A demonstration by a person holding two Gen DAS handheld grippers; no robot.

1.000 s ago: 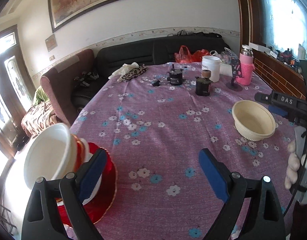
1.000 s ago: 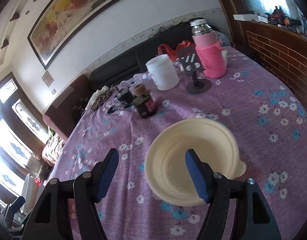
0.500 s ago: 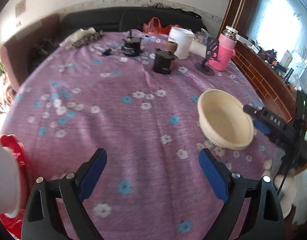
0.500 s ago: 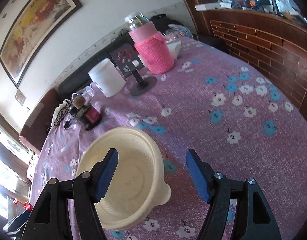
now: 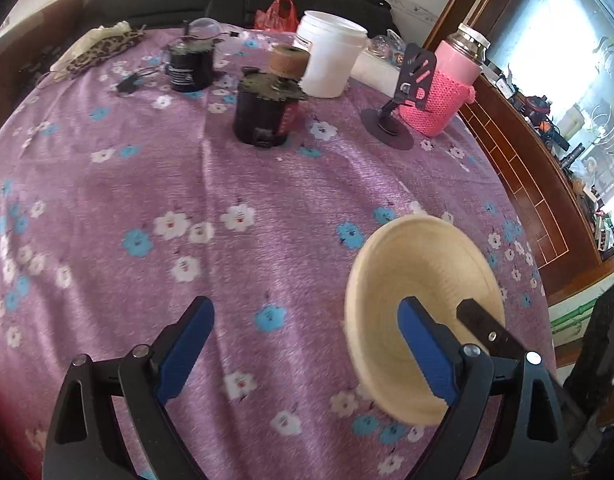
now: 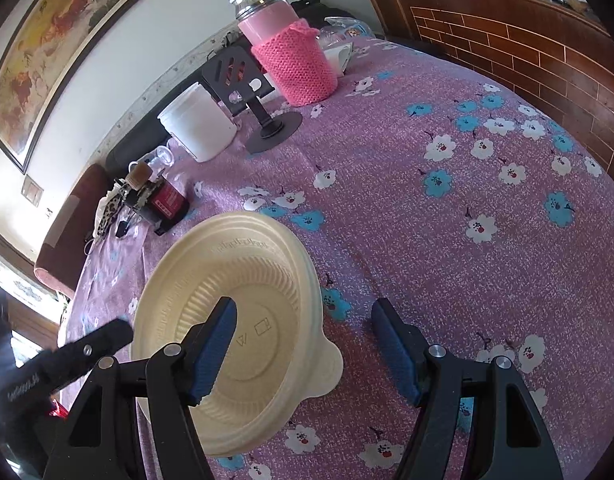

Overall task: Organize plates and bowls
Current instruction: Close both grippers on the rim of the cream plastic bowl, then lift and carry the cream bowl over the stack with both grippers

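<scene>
On tablecloth (image 6: 467, 184) | bowl (image 6: 243, 320) (cream) rim inside closing right jaws | left jaws gape

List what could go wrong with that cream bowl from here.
1. Both grippers crowd the cream bowl: the left gripper and right gripper could knock together over it.
2. The right gripper's jaws are closing with one finger inside the bowl and the other outside; a shallow bite on the rim could tip it onto the tablecloth.
</scene>
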